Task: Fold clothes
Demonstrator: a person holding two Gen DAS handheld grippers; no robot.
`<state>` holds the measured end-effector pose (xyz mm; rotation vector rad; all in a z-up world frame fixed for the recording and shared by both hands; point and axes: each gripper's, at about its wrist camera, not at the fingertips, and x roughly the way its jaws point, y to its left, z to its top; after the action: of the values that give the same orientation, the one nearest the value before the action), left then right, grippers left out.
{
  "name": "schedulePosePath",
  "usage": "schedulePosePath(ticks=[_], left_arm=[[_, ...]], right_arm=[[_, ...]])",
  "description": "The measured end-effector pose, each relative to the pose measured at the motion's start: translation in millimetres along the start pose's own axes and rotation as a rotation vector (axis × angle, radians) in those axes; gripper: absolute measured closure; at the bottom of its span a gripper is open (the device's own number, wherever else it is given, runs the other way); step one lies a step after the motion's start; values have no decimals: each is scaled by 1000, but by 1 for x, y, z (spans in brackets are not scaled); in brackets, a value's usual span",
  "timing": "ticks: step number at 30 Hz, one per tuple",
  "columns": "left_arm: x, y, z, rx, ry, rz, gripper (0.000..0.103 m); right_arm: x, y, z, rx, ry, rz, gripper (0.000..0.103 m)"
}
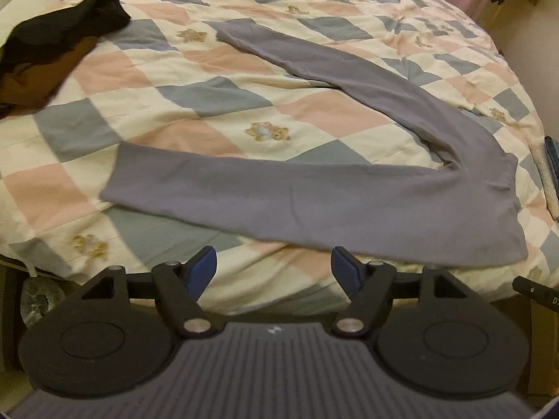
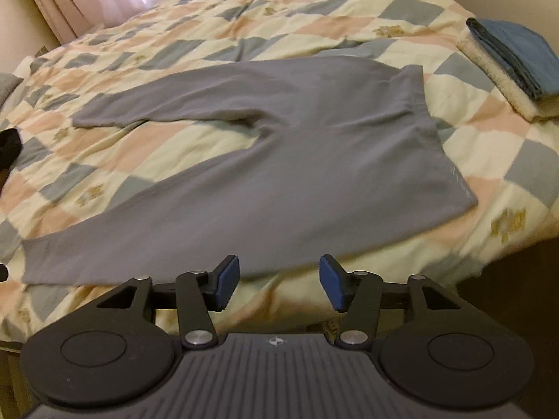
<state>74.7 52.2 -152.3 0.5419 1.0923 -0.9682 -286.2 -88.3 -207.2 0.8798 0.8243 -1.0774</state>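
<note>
Ahead of my left hand-held gripper (image 1: 273, 272), grey leggings (image 1: 314, 195) lie flat on the checked quilt (image 1: 195, 111) of the bed, the two legs splayed in a V. One leg runs to the left just beyond my blue pads (image 1: 204, 265), the other stretches toward the far side of the bed. My left jaws are spread wide and hold nothing. A dark heap of clothes (image 1: 52, 52), black over brown, sits at the far left of the quilt, well apart from the leggings

From my right hand-held gripper (image 2: 277, 282), the leggings (image 2: 265, 174) fill the middle of the quilt (image 2: 489, 181), waistband to the right and both legs running left. These jaws are also spread and empty, just short of the near leg's edge. A folded blue and cream stack (image 2: 513, 66) rests at the right edge of the bed, apart from the leggings
</note>
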Motion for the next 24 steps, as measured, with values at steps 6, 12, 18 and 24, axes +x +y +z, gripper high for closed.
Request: schedulePosePath(ticks=[6, 12, 18, 24], left_arm=[[-35, 13, -19, 36, -9, -3, 34], [-71, 2, -28, 83, -86, -14, 24], [-97, -7, -34, 114, -154, -11, 22], [-104, -14, -36, 167, -173, -1, 22]], right_arm=[[-45, 22, -41, 82, -17, -44, 41], [-97, 33, -58, 102, -84, -53, 30], [-112, 49, -56, 58, -112, -36, 26], [-118, 56, -55, 49, -132, -36, 22]])
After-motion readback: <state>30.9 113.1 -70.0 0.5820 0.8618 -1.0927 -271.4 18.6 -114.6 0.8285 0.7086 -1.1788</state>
